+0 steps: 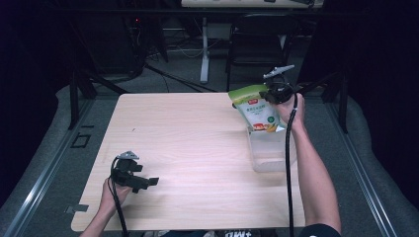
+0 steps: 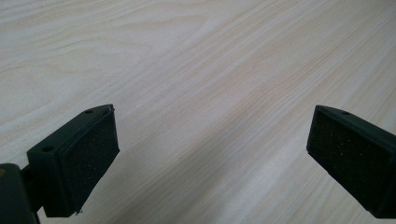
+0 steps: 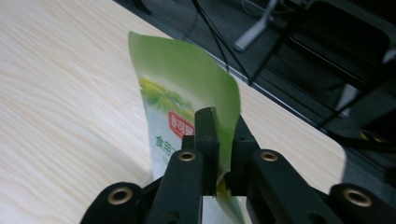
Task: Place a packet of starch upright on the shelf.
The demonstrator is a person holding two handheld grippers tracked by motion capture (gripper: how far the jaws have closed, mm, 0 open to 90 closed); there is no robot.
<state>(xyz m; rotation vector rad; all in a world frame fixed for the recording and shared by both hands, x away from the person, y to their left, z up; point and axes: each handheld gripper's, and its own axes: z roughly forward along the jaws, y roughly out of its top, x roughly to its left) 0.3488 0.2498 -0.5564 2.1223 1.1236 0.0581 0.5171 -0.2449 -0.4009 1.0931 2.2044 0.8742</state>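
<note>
At the near left edge of a pale wooden table [image 1: 197, 143], the left gripper [image 1: 143, 181] is held low over bare wood, its jaws spread wide with nothing between them. Across the tabletop, at the far right, a clear plastic container [image 1: 269, 150] is seen standing on the table, and a green and white pouch [image 1: 257, 109] is held tilted just above it, its lower end at the container's rim. The pouch's top edge is pinched between the jaws of the right gripper [image 3: 223, 154], which is raised in the person's right hand [image 1: 291, 109]. Beyond the table, a dark chair [image 1: 257, 42] and a white desk leg [image 1: 204, 49] are seen on the grey floor.
</note>
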